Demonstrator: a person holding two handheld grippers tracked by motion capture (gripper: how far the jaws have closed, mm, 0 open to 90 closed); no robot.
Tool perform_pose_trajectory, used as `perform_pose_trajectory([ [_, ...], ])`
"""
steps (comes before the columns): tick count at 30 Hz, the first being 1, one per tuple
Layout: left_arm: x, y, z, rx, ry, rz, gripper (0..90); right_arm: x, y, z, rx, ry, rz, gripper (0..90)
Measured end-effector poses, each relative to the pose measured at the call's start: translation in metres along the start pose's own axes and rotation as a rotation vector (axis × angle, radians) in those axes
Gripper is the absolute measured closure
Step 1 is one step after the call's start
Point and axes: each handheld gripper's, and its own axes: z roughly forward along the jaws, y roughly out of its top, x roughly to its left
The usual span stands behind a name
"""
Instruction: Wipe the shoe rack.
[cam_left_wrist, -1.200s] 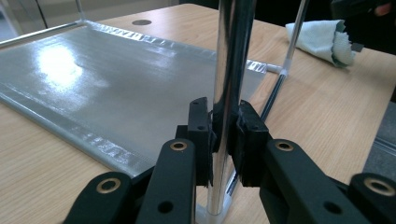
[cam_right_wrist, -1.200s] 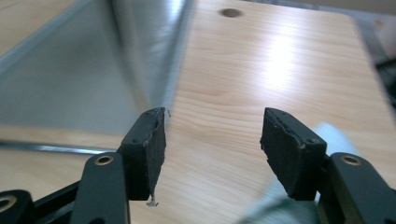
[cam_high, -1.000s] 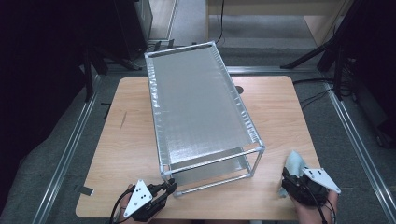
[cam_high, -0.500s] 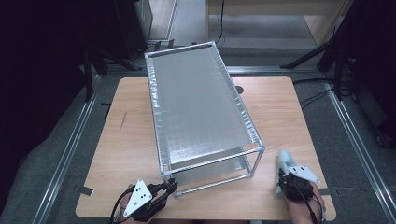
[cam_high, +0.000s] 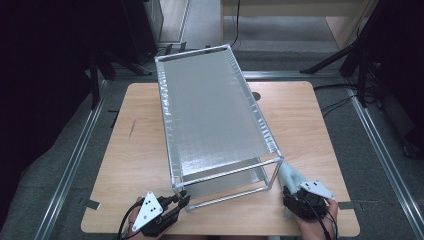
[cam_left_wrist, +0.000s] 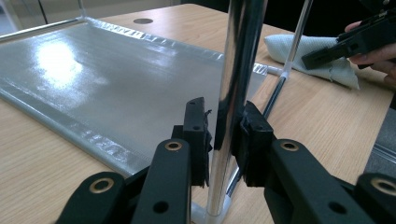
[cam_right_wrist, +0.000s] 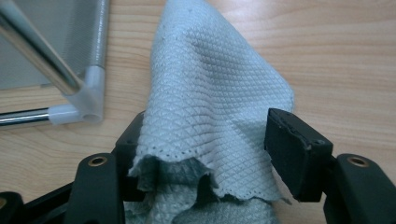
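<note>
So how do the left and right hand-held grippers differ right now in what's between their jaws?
The left hand-held gripper is shut on the rack's upright chrome post, a rigid thing; the right hand-held gripper has the soft pale cloth between its jaws. The left jaws pinch tight; the right jaws stand apart, having just been opening, one pad clear of the cloth. Both sit at the table's near edge, beside the rack's near corners.
</note>
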Motion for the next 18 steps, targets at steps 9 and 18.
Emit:
perform_pose_trajectory([
  [9, 0.0, 0.0, 0.001, -0.004, -0.001, 0.0, 79.9, 0.0, -0.002, 0.002, -0.013, 0.058, -0.029, 72.5],
  [18, 0.0, -0.001, 0.002, -0.012, 0.003, -0.003, 80.5, 0.014, 0.012, 0.013, -0.01, 0.172, -0.076, 80.4],
])
